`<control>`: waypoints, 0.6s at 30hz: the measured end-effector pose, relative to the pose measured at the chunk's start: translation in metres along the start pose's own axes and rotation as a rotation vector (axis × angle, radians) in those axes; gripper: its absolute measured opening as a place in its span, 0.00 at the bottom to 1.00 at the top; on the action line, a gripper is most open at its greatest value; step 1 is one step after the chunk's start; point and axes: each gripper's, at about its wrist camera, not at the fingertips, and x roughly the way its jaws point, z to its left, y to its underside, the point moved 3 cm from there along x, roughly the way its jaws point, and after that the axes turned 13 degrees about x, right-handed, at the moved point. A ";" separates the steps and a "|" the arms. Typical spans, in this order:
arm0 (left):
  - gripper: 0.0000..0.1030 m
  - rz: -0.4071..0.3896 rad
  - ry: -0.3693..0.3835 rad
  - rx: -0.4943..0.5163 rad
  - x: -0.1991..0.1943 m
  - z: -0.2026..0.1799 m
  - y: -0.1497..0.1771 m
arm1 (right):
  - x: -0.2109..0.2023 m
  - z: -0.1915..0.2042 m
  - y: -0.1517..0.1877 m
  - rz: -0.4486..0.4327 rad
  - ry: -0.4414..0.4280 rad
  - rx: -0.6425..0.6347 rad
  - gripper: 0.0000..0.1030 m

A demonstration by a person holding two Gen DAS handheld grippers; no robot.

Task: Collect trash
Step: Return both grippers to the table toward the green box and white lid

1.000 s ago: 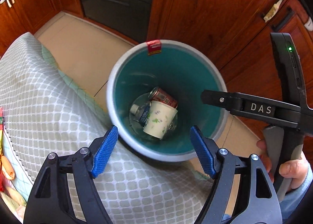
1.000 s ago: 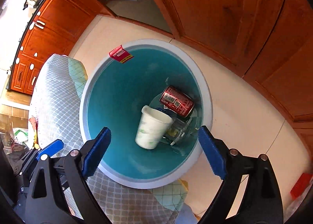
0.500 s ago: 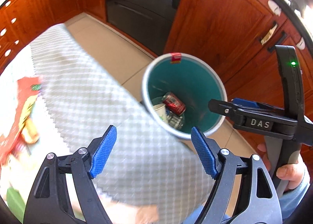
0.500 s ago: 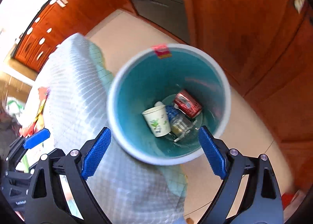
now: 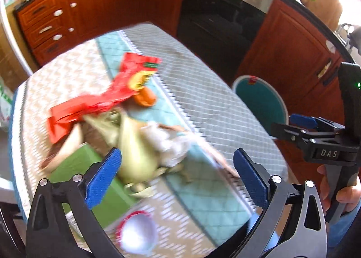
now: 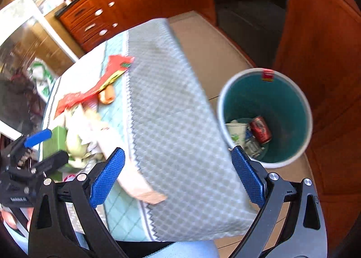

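Grippers, left (image 5: 178,174) and right (image 6: 178,174), have swung from bin (image 6: 293,91) toward table (image 5: 203,91), fingers wide open, empty.

My gripper pads (image 5: 102,179) blue, arms black. Tablecloth (image 6: 180,122) grey-and-white diamond check, pale teal quilted strip (image 5: 203,190). Wrapper (image 5: 117,93) red with yellow. Bin (image 6: 291,109) teal inside, pale rim; red can (image 6: 260,129) inside. Cabinets (image 5: 293,44) reddish-brown.

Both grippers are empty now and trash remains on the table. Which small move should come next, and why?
Probably lower the open left gripper onto the pale crumpled trash just ahead of it and close. Its jaws have just been opening, with nothing between them, and the bin stands near the table's edge.
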 end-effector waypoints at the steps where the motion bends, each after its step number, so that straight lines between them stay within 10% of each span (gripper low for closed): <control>1: 0.96 -0.001 -0.008 -0.011 -0.004 0.008 0.007 | 0.002 0.009 0.004 0.010 -0.002 -0.015 0.89; 18: 0.96 0.036 -0.074 -0.163 -0.022 0.099 0.122 | 0.029 0.129 0.079 0.152 -0.094 -0.245 0.89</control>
